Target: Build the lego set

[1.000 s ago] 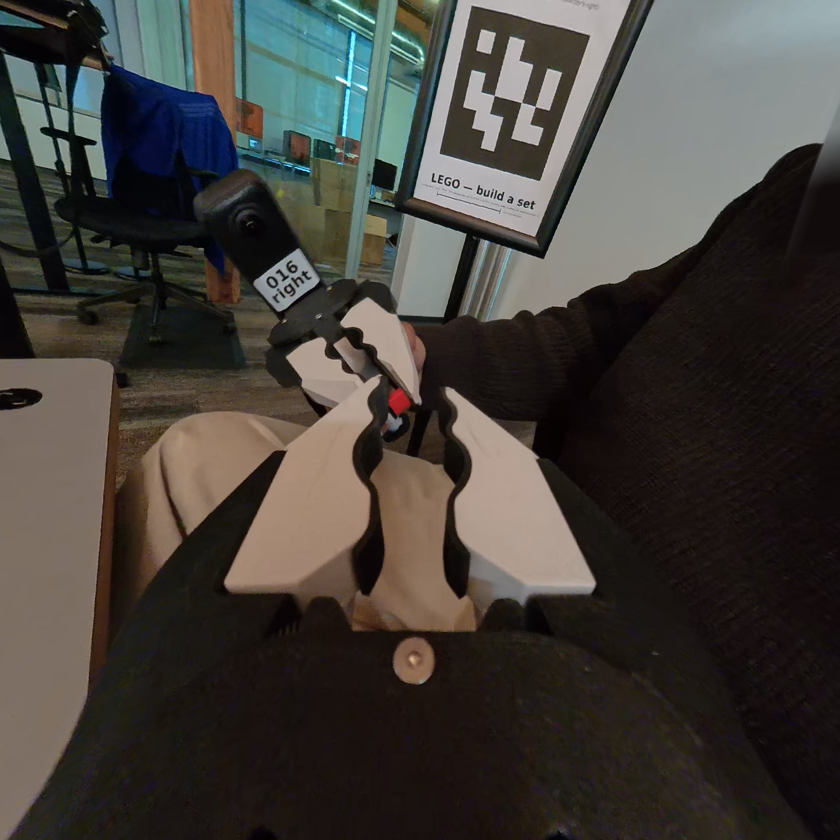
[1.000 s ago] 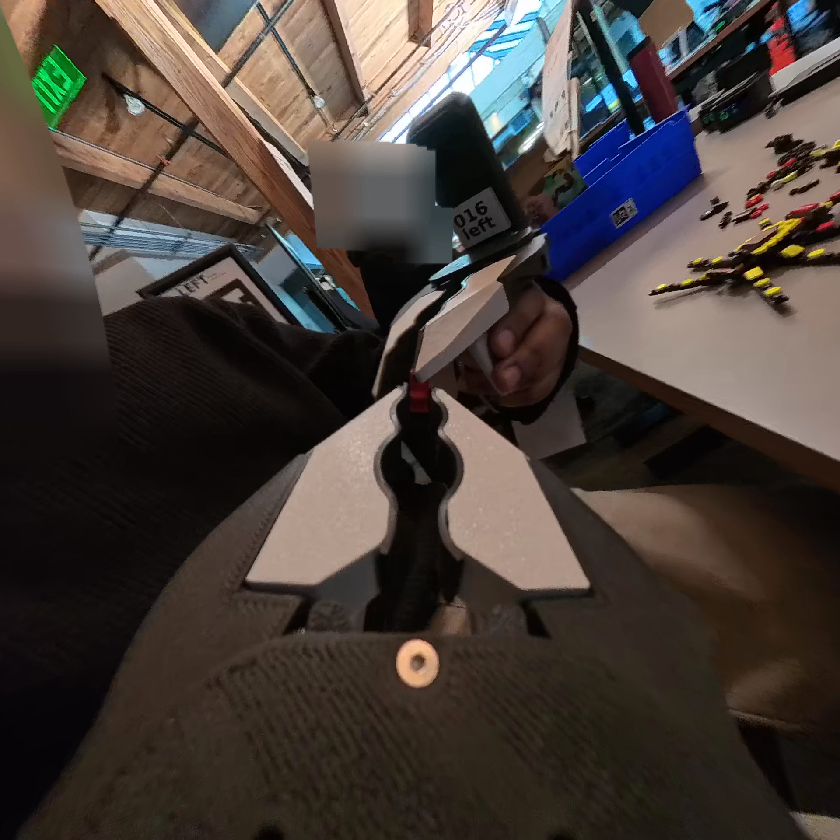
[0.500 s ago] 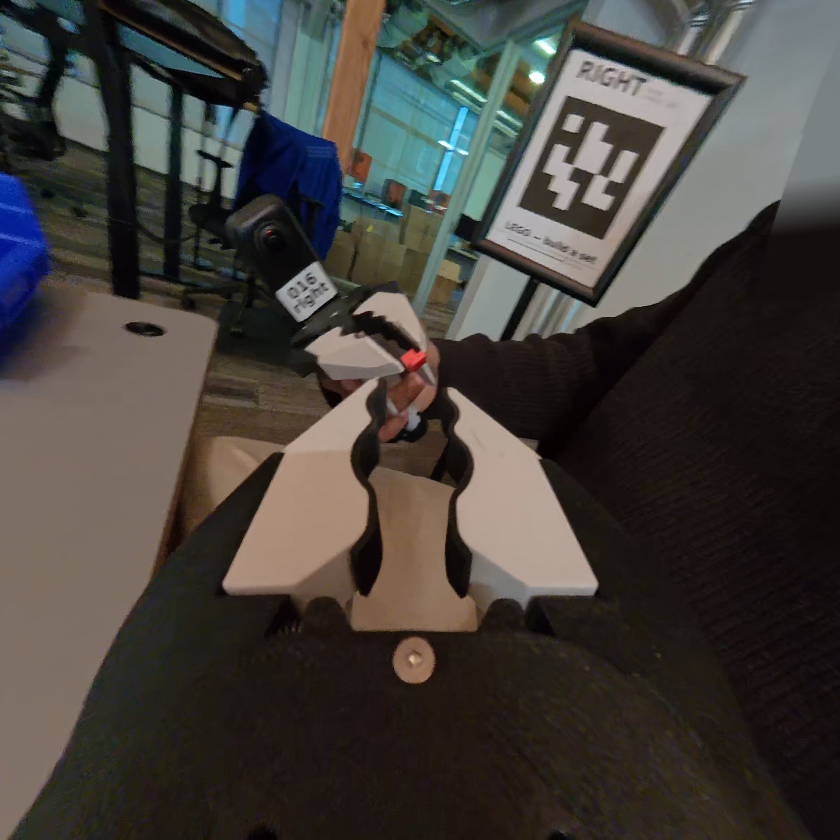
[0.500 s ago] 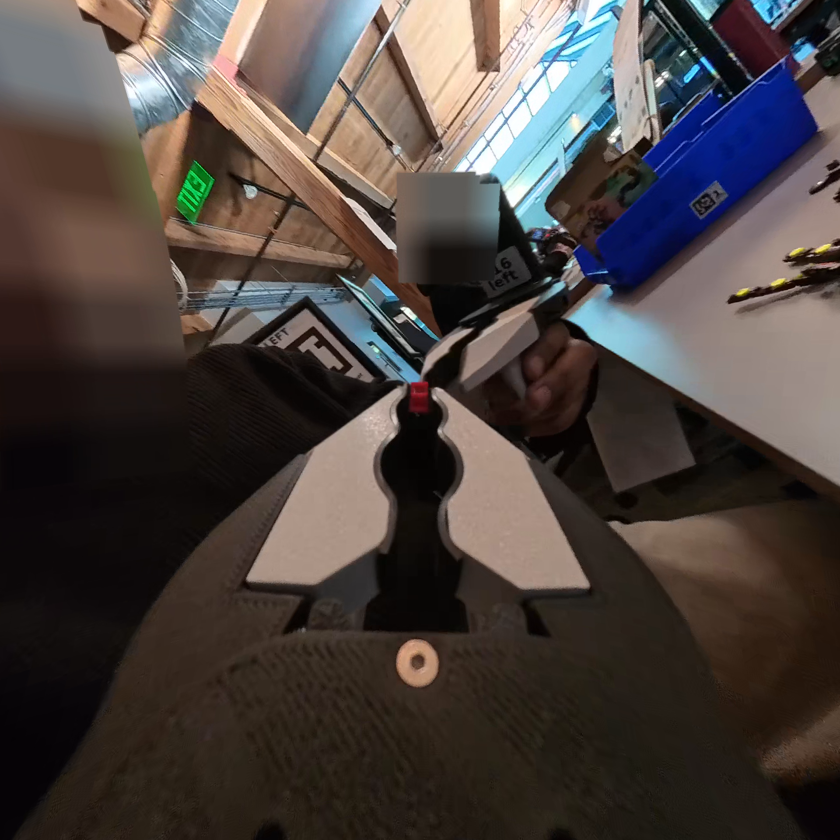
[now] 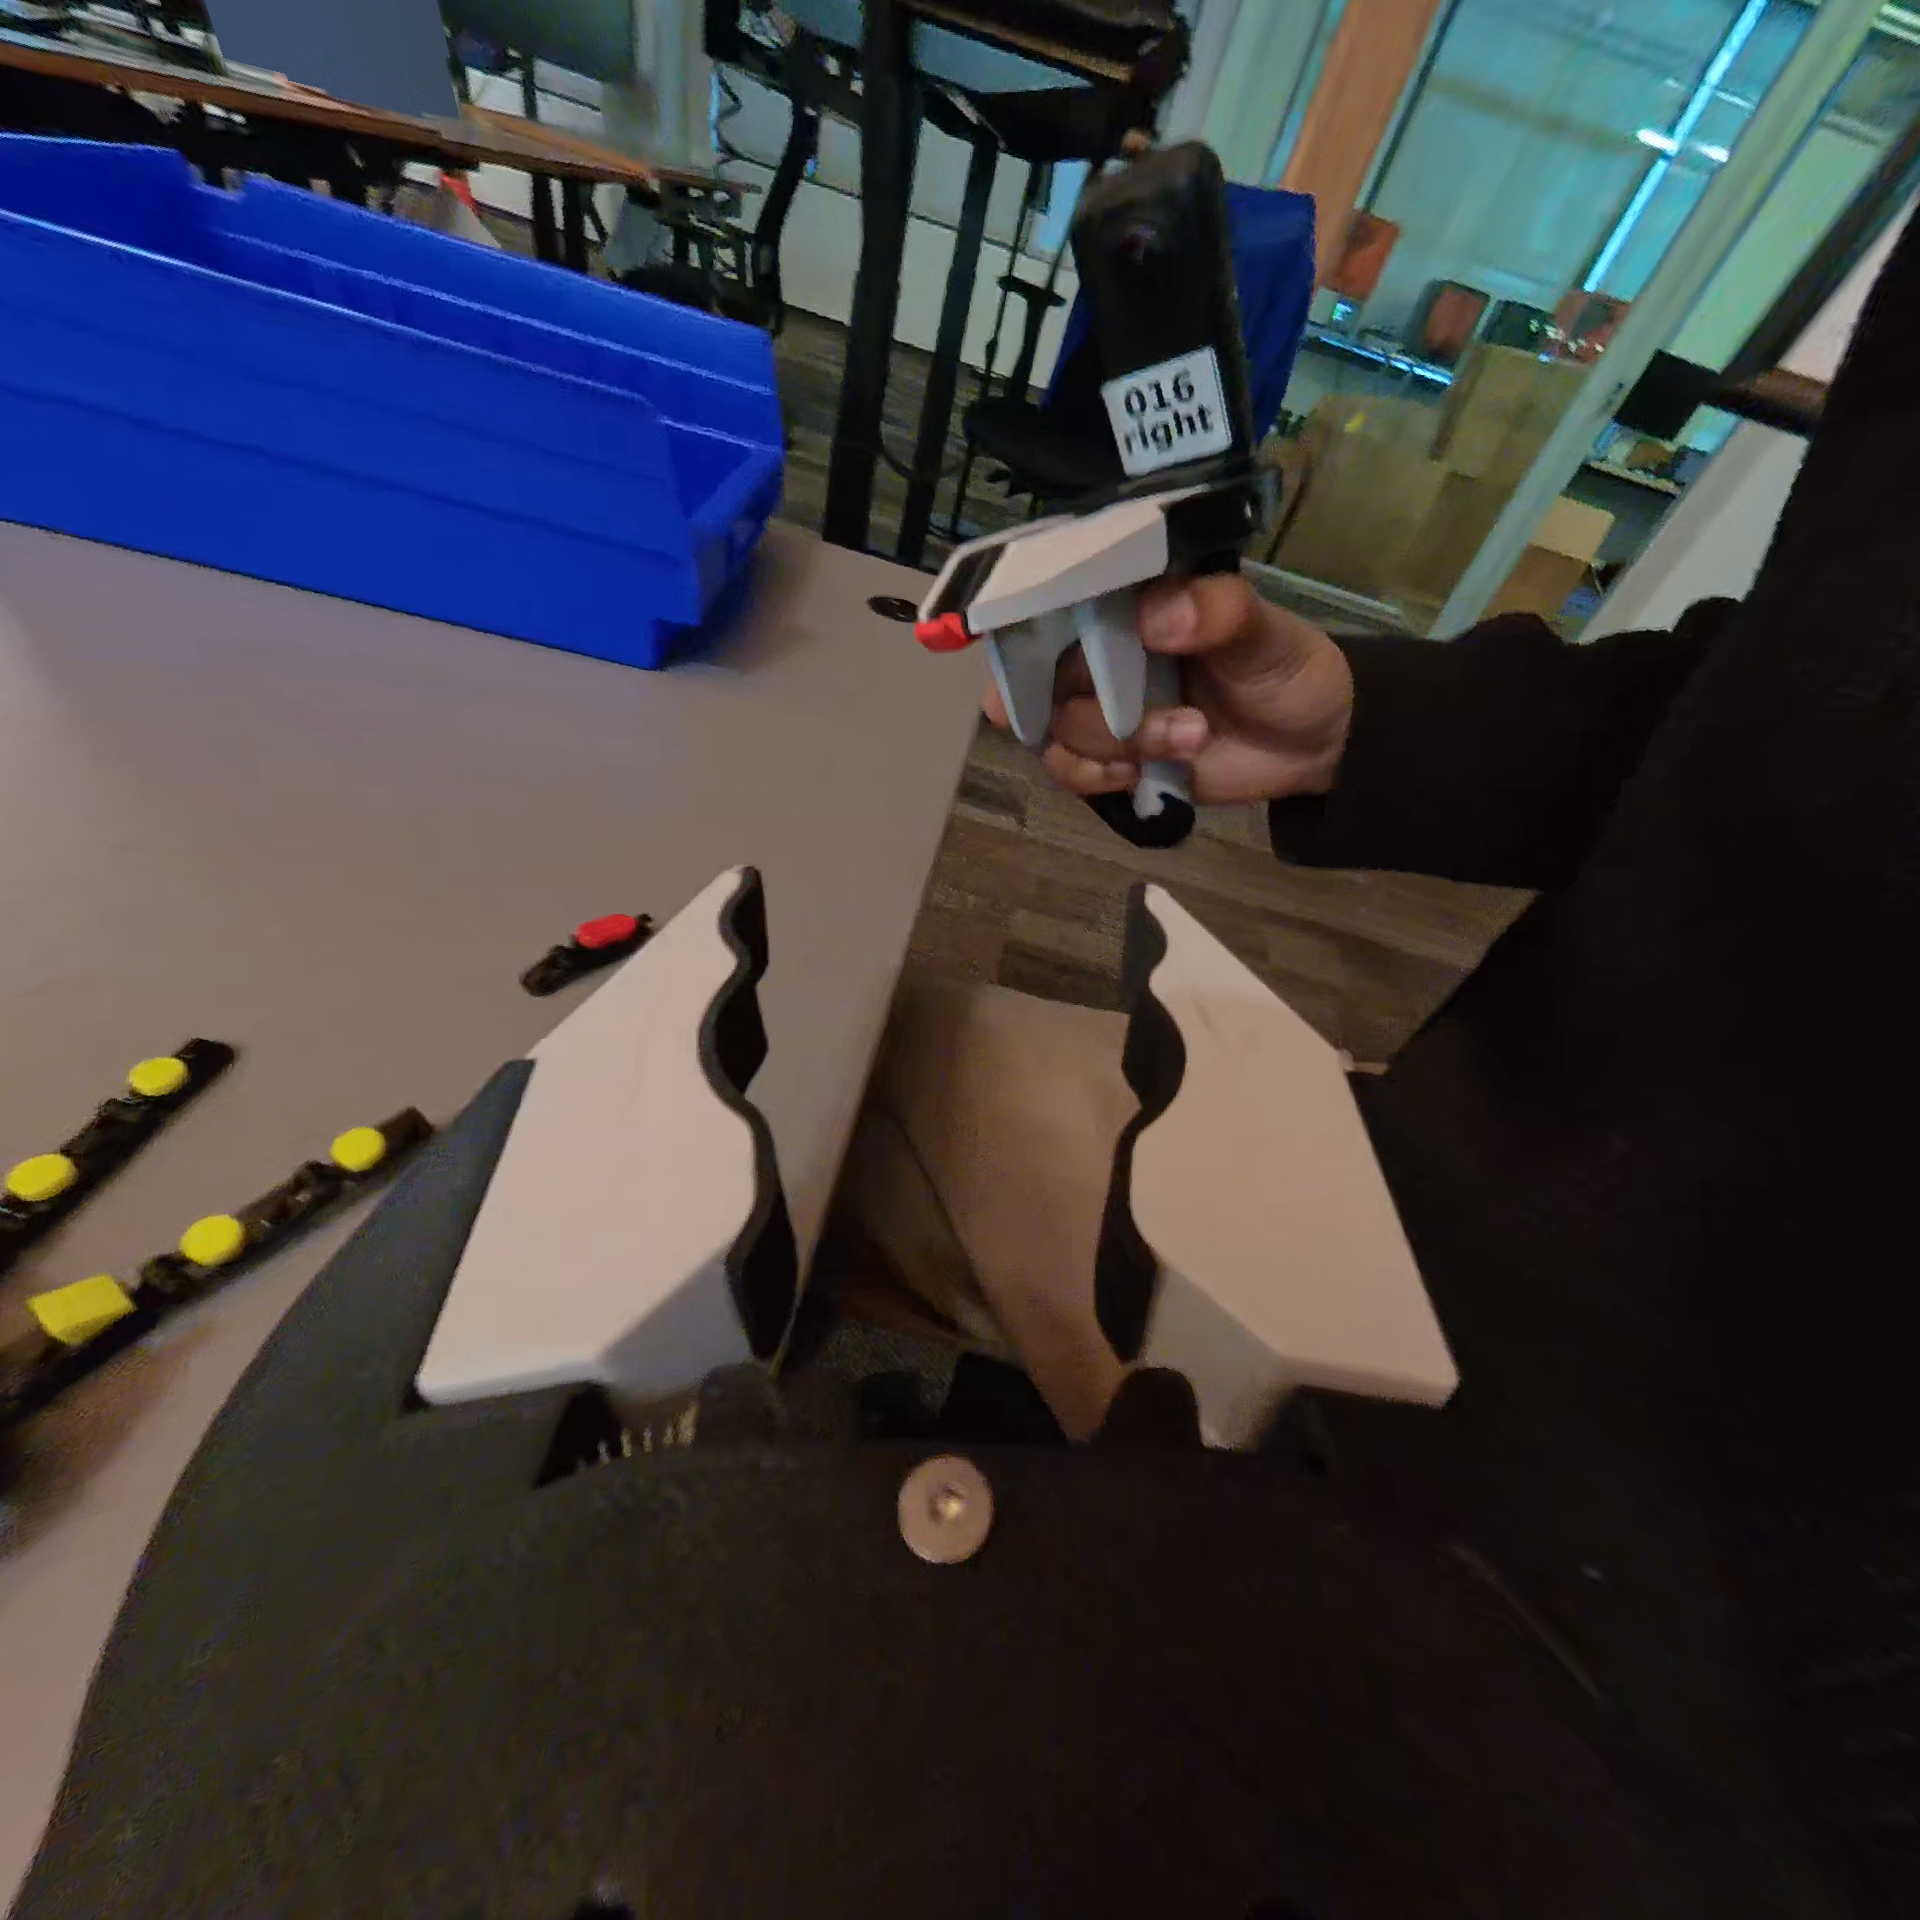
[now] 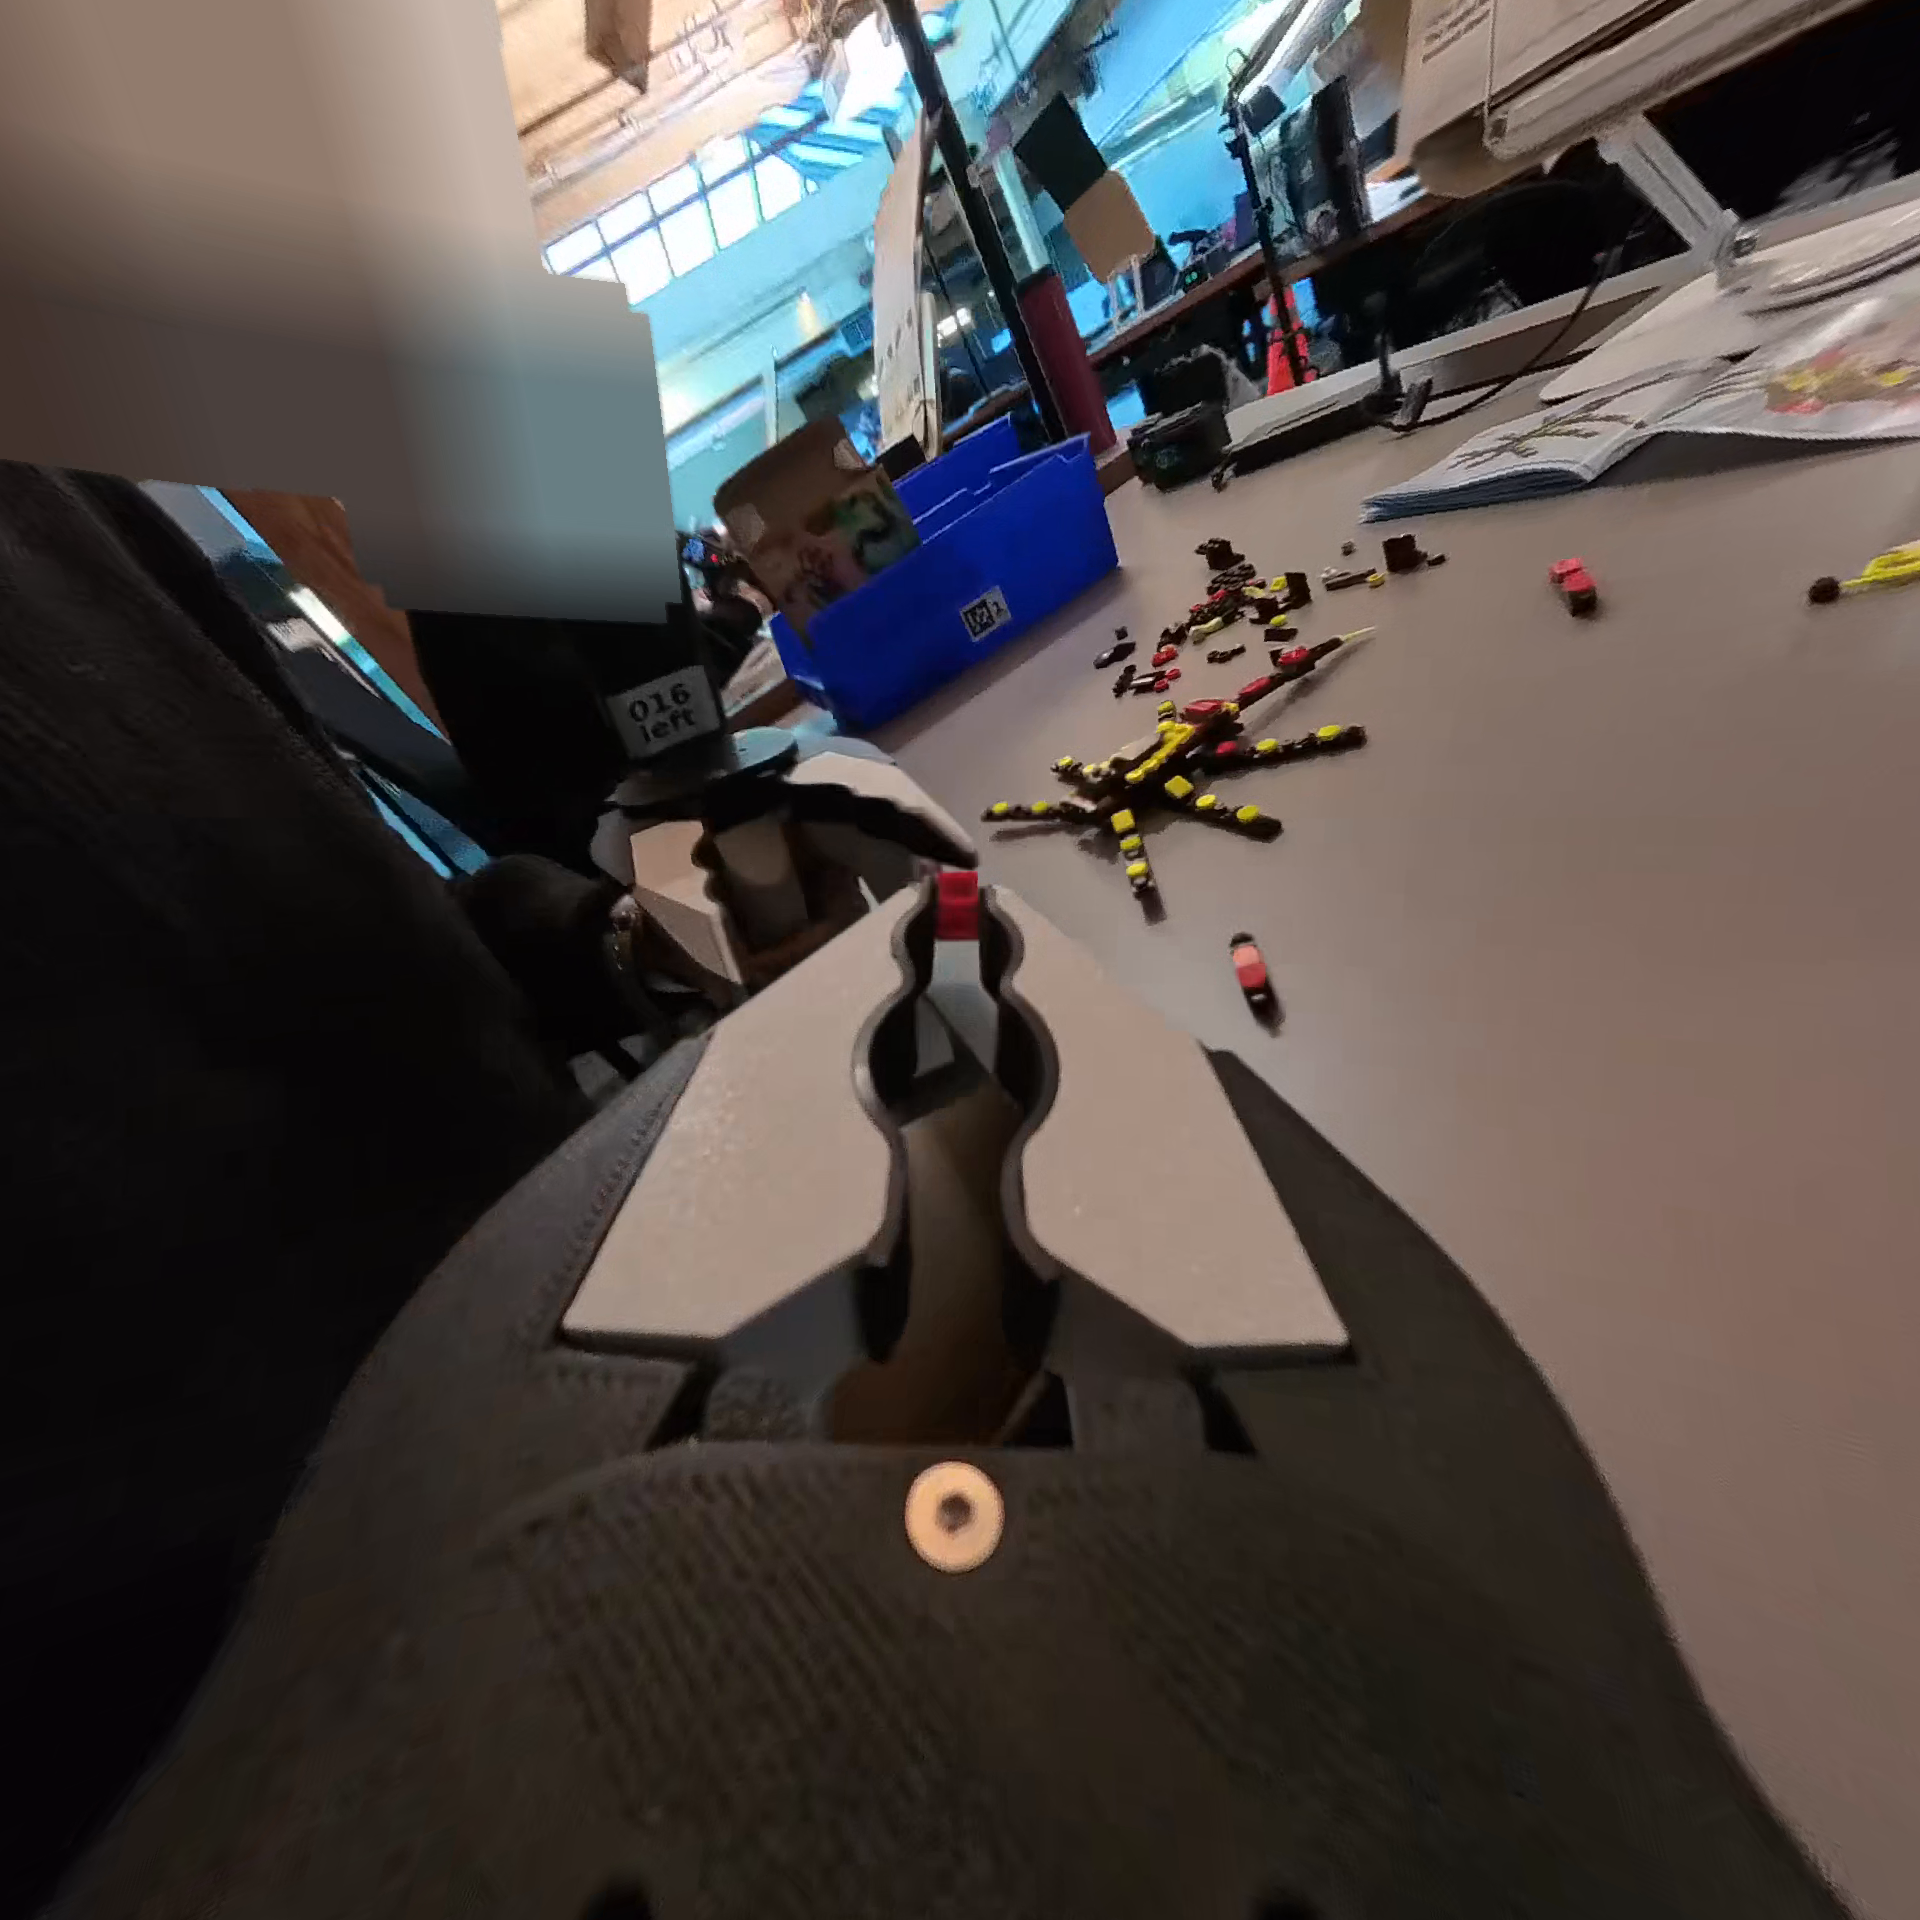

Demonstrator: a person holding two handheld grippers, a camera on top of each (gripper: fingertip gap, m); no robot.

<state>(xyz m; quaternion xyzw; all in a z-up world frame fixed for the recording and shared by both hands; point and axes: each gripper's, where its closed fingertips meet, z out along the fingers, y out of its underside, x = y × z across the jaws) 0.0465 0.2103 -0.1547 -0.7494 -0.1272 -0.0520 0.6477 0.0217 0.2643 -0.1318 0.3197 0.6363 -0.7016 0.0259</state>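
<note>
**Red brick brought back toward the tabletop**

Both hand-held grippers are now swung from the lap to the tabletop (image 6: 1558,1039). The small red brick (image 6: 957,902) is pinched at the right hand-held gripper (image 6: 957,909) tips; the left hand-held gripper (image 5: 940,904) is spread wider, empty. The partly built black-and-yellow model (image 6: 1164,774) lies ahead, so attachment seems next.

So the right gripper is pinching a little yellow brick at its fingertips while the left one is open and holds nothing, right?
Not quite: the brick is red, not yellow. The right wrist view shows the right gripper shut on a small red brick at its fingertips. The rest holds: the left gripper is open and holds nothing.
</note>
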